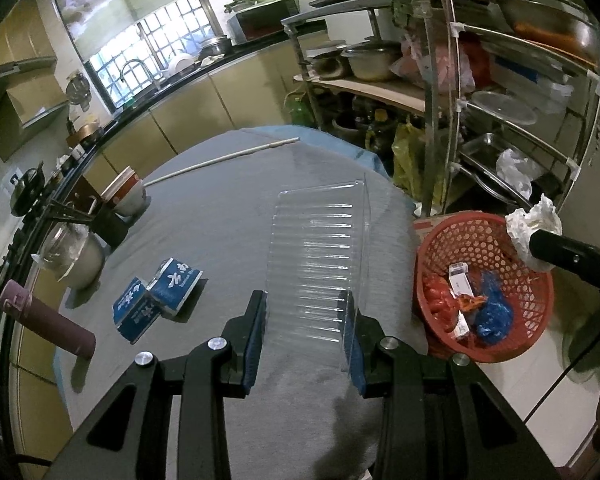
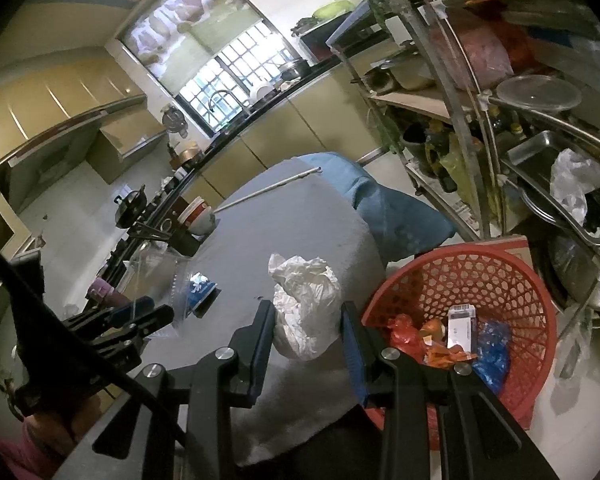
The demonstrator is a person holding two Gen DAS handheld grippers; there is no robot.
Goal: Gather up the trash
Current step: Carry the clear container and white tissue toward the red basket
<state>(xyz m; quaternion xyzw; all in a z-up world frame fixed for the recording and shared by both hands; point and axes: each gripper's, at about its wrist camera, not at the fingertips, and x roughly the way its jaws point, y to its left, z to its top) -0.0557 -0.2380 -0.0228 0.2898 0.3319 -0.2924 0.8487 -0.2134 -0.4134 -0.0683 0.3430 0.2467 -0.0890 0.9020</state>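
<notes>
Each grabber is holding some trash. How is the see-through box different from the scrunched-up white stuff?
The clear plastic box in the left gripper is see-through, stiff and ribbed; the crumpled white paper in the right gripper is solid white and wrinkly. The box is long and flat-sided, while the paper is a lumpy ball. Both are pinched between gripper fingers, near the red basket of trash.

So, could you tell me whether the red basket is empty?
No, the red basket already holds a white box and blue wrapper.
</notes>
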